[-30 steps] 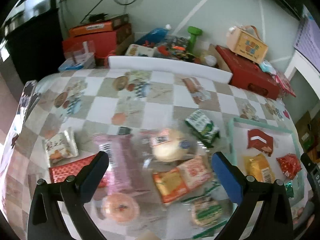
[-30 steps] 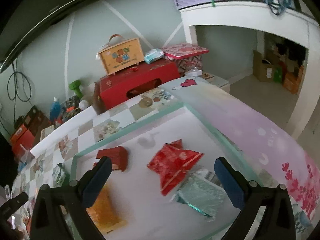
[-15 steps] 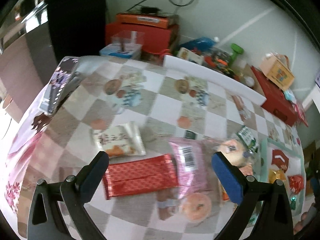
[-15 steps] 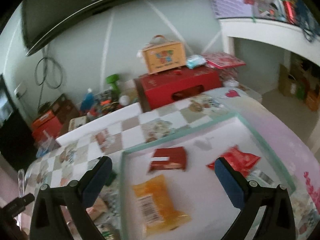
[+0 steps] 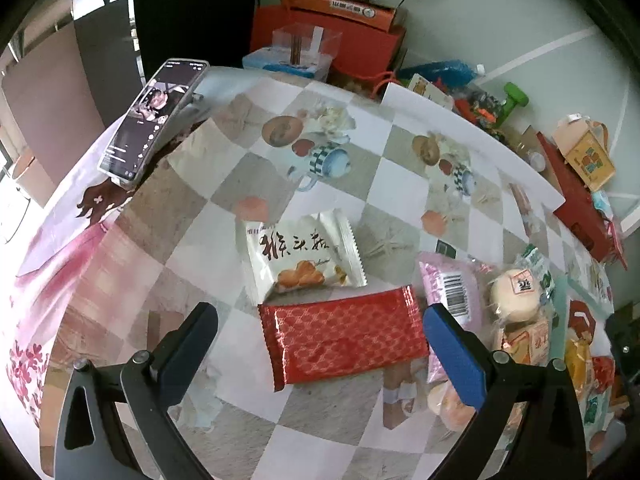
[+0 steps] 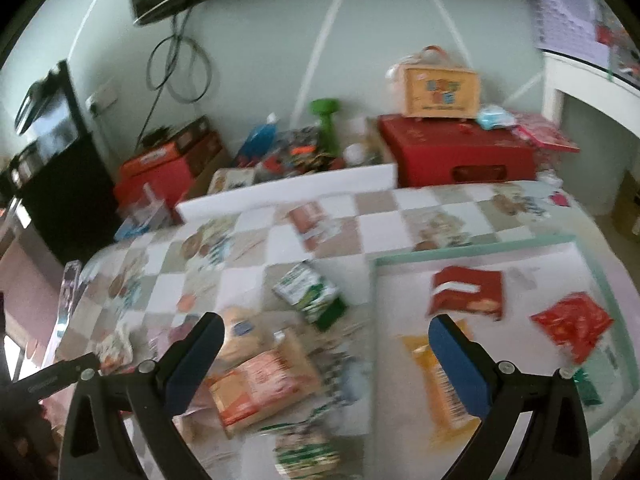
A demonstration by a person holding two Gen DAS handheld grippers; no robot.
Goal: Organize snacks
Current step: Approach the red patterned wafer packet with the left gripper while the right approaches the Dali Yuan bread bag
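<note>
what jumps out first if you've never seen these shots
The shiny red foil packet lies flat between the open left gripper, with a white snack bag just beyond it. On the right, the mint-rimmed tray already holds several snacks, beside a loose heap on the checked tablecloth.

I count two grippers, my left (image 5: pixel 320 344) and my right (image 6: pixel 326 348), each with two fingers set wide apart. On the checked table (image 5: pixel 200 208) by my left lie one white snack packet (image 5: pixel 300 256), one red foil packet (image 5: pixel 344 336), one pink packet (image 5: pixel 452 292) and one round bun (image 5: pixel 514 294). One phone (image 5: pixel 148 120) stands at the edge. In the tray (image 6: pixel 472 258) I see three packets clearly: one dark red (image 6: pixel 466 292), one bright red (image 6: pixel 572 326), one orange (image 6: pixel 436 384). Outside it is one green packet (image 6: pixel 310 290).
</note>
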